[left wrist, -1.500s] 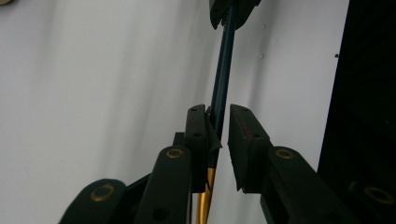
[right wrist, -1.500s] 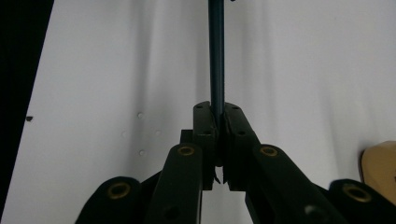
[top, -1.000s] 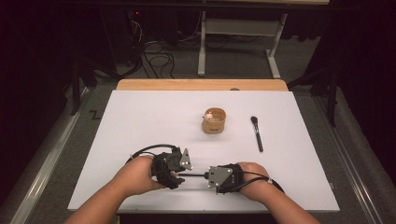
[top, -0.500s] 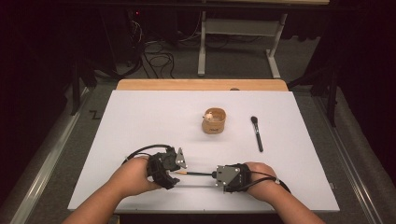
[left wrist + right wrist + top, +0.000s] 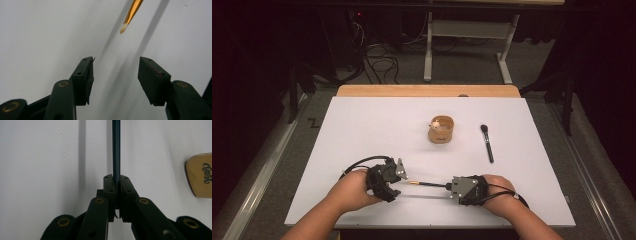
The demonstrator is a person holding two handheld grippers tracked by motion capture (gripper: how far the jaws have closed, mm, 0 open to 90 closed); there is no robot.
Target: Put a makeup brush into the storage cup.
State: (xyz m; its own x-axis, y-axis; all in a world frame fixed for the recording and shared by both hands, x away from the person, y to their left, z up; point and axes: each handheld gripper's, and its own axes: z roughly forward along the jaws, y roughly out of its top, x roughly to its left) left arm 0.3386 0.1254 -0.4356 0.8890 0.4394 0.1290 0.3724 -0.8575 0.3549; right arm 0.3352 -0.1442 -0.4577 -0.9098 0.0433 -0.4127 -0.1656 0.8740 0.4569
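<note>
At the table's near edge, right gripper (image 5: 448, 185) clamped on thin brush (image 5: 428, 184), left gripper (image 5: 398, 181) jaws apart, empty

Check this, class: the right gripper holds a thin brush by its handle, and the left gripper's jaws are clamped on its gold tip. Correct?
Not quite. The left gripper has open jaws, and the thin brush tip lies beyond them, untouched, as the left gripper view shows. The right gripper does hold the handle.

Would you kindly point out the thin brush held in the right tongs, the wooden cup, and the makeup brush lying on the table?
Thin brush (image 5: 428, 184), high view, on its dark handle.
Wooden cup (image 5: 441, 134), high view, on its outer wall.
Makeup brush (image 5: 488, 147), high view, on its black handle.
</note>
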